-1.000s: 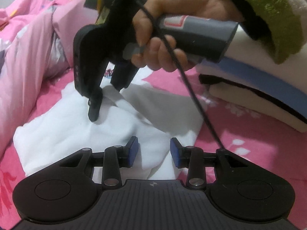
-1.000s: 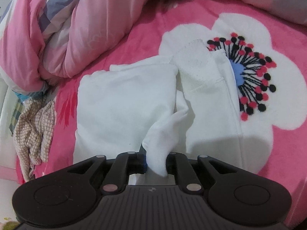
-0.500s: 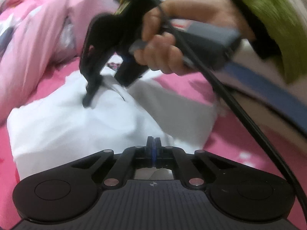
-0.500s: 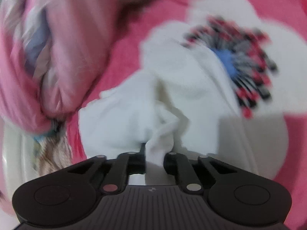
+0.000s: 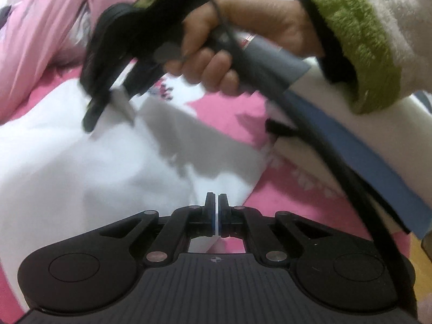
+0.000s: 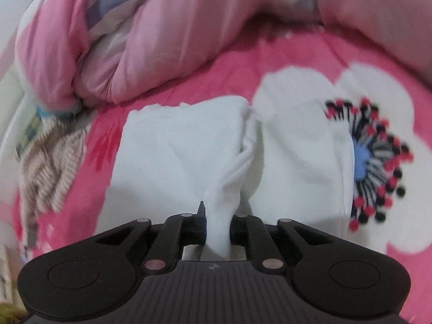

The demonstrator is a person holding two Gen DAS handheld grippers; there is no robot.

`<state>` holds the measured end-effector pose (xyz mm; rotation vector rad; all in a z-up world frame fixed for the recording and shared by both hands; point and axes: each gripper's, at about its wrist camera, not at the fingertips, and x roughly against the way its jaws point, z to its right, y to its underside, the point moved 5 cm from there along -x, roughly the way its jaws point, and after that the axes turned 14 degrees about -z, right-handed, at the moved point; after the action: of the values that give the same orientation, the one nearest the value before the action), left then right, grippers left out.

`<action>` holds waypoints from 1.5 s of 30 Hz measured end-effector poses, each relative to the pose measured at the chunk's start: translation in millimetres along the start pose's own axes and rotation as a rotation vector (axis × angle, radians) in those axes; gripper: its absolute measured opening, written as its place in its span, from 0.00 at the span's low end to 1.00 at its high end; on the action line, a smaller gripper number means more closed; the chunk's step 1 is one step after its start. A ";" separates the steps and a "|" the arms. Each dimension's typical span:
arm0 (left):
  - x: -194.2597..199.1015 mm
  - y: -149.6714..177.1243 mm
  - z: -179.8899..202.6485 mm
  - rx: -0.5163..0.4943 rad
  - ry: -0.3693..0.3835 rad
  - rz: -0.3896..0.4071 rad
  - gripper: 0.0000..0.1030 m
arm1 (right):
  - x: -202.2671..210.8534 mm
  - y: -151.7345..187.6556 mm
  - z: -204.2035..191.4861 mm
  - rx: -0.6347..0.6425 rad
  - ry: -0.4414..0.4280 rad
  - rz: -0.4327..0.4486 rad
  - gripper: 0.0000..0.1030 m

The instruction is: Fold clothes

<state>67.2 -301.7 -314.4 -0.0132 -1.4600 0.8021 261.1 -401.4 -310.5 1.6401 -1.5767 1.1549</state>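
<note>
A white garment (image 5: 94,175) lies partly folded on the pink flowered bed sheet (image 5: 229,108). At the near edge of that garment my left gripper (image 5: 217,213) is shut, and a thin sliver of white cloth shows between its pads. My right gripper (image 6: 218,216) is shut on a bunched fold of the same white garment (image 6: 175,162) and holds it a little above the rest. In the left wrist view the right gripper (image 5: 113,105) pinches the cloth at the far side, held by a hand (image 5: 216,62) in a green-cuffed sleeve (image 5: 351,40).
A rumpled pink quilt (image 6: 162,40) piles up along the back and left. A stack of folded clothes (image 5: 351,148), cream and blue, sits to the right of the garment. A brown knitted piece (image 6: 46,167) lies at the bed's left edge. A black cable (image 5: 337,162) trails from the right gripper.
My left jaws went from wide open over the garment's near edge to shut on it. The right gripper kept its hold on the fold, rolled, and drew the cloth up slightly.
</note>
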 end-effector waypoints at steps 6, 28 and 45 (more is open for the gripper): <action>37.6 21.2 -22.8 0.111 -0.063 -0.008 0.20 | 13.0 20.3 13.9 -0.102 -0.083 -0.052 0.46; 55.9 51.1 -55.6 0.162 -0.249 0.014 0.40 | 16.7 87.6 13.7 -0.176 -0.059 -0.094 0.71; 45.9 60.4 -35.7 0.092 -0.430 -0.004 0.52 | 45.8 89.5 -29.3 0.004 0.064 -0.066 0.08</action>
<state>65.7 -218.1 -308.5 0.2456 -1.8231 0.9052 164.6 -409.5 -270.8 1.6293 -1.4704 1.1651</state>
